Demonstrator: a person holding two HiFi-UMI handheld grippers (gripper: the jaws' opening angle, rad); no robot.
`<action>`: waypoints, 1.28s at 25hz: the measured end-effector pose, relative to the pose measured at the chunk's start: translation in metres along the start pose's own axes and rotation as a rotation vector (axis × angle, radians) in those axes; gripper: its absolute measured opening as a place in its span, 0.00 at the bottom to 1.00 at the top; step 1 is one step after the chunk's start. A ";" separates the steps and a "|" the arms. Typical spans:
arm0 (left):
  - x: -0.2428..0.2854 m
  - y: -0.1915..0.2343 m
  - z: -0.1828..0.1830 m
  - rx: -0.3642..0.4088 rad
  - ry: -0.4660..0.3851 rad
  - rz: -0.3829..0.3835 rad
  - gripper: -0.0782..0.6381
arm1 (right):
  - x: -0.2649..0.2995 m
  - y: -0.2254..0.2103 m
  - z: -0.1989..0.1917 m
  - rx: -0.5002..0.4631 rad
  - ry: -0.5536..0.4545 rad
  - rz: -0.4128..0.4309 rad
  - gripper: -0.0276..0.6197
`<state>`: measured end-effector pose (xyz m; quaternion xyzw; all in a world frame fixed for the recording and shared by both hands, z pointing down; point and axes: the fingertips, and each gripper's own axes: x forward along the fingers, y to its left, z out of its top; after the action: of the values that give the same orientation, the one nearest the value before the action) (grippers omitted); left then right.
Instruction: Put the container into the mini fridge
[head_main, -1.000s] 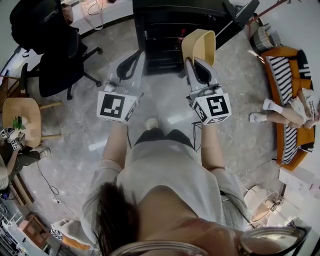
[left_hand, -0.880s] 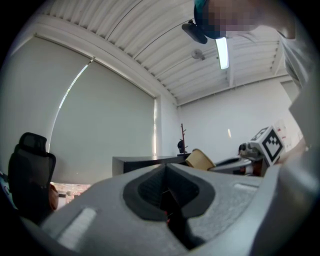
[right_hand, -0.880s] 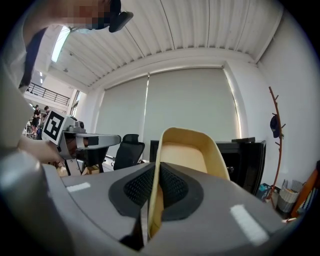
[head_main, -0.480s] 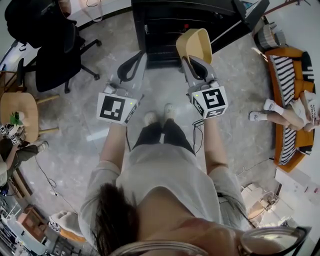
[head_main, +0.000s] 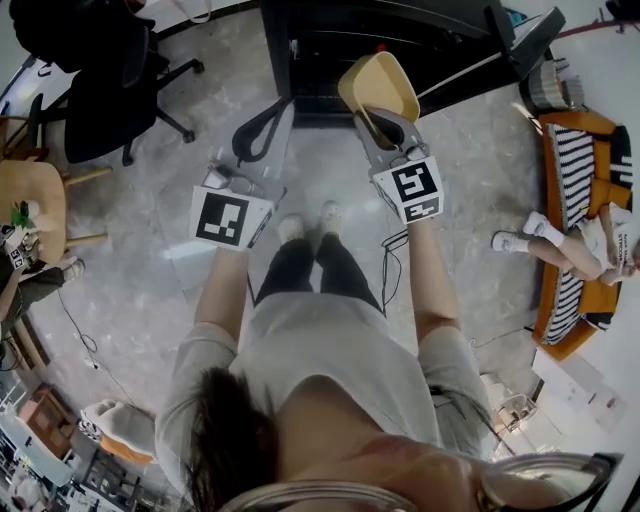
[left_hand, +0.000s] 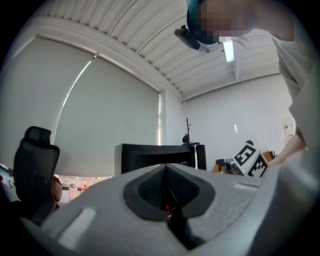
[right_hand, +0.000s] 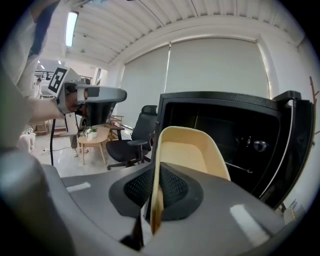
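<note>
Right gripper (right_hand: 152, 202) clamped on side wall of shallow beige plastic container (right_hand: 187, 150). Left gripper (left_hand: 167, 202) at its 9 o'clock, jaws together, nothing between. Container is at 12 o'clock, just short of open black mini fridge (right_hand: 225, 127); door seems swung to 2 o'clock.

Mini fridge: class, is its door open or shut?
Open: the door stands swung aside, and the mini fridge shows its dark inside behind the yellow container.

We wear a pale grey short-sleeved shirt (head_main: 330, 350), black trousers (head_main: 312, 265), white shoes (head_main: 291, 228). Our grey plastic left hand-held gripper (left_hand: 166, 170) and right hand-held gripper (right_hand: 155, 172) carry black ribbed pads (right_hand: 174, 190) and white cubes (head_main: 222, 217) printed with black square markers.
</note>
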<state>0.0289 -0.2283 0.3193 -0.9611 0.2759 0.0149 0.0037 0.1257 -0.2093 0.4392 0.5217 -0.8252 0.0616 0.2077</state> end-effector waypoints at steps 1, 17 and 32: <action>0.002 -0.001 -0.002 0.001 0.001 0.004 0.11 | 0.003 -0.002 -0.005 -0.011 0.013 0.012 0.06; 0.011 -0.002 -0.034 0.002 0.018 0.084 0.11 | 0.065 -0.021 -0.067 -0.249 0.178 0.175 0.06; 0.020 -0.009 -0.063 0.012 0.044 0.147 0.11 | 0.119 -0.044 -0.115 -0.444 0.272 0.254 0.06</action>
<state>0.0525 -0.2319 0.3819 -0.9383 0.3457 -0.0075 0.0022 0.1532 -0.2920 0.5865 0.3427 -0.8417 -0.0257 0.4164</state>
